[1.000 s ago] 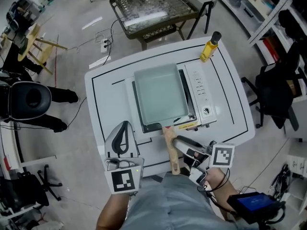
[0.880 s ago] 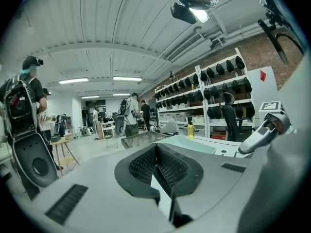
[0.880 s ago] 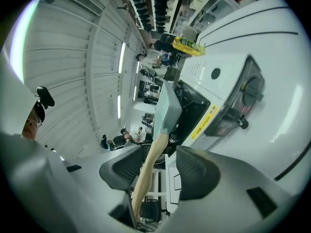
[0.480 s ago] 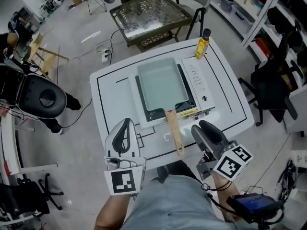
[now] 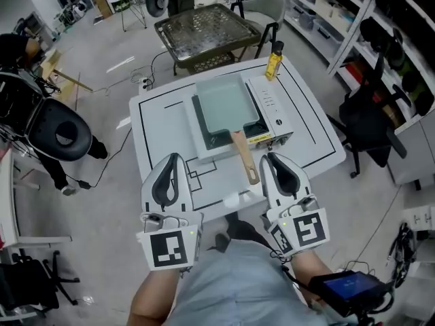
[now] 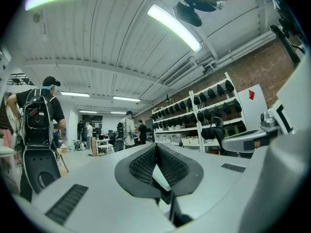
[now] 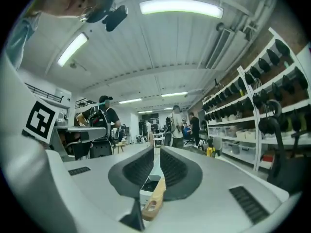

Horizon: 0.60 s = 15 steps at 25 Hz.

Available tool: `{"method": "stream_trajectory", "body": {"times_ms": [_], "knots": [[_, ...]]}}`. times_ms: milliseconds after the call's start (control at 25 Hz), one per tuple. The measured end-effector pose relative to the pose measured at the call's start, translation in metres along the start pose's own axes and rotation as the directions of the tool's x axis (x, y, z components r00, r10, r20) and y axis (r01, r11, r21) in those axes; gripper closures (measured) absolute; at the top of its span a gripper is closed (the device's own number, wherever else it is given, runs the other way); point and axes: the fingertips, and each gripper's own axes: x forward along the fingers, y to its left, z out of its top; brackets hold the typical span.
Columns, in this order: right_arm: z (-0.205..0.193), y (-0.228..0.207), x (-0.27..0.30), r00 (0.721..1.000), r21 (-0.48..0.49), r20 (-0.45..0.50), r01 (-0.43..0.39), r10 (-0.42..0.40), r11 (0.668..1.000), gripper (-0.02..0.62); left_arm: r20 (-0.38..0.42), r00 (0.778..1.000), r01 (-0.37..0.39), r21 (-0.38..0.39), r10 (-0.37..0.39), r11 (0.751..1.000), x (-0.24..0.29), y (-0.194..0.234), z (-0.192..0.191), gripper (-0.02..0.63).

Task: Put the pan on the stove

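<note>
White table (image 5: 158,136), pan (image 5: 224,105) on stove (image 5: 270,104), yellow bottle (image 5: 274,64) behind, left tongs (image 5: 170,159) closed, empty, right tongs (image 5: 271,157) closing, empty

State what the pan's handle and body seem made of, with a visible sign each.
Handle: likely bare wood, pale tan and matte. Pan body: probably coated metal, pale grey-green and smooth with a dull sheen, though the look leaves this open.
</note>
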Motion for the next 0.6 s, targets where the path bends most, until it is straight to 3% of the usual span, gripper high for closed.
{"method": "stream_trajectory", "body": {"times_ms": [360, 600], "knots": [[0.004, 0.022, -0.025, 1.000, -0.089, 0.006, 0.023, -0.022, 0.996, 0.535, 0.019, 1.000, 0.009, 0.003, -0.009, 1.000, -0.026, -0.005, 0.002, 0.589], [0.005, 0.026, -0.033, 0.999, -0.092, 0.014, 0.032, -0.031, 0.995, 0.541, 0.027, 1.000, 0.010, 0.001, -0.010, 1.000, -0.030, -0.006, 0.006, 0.588]]}}
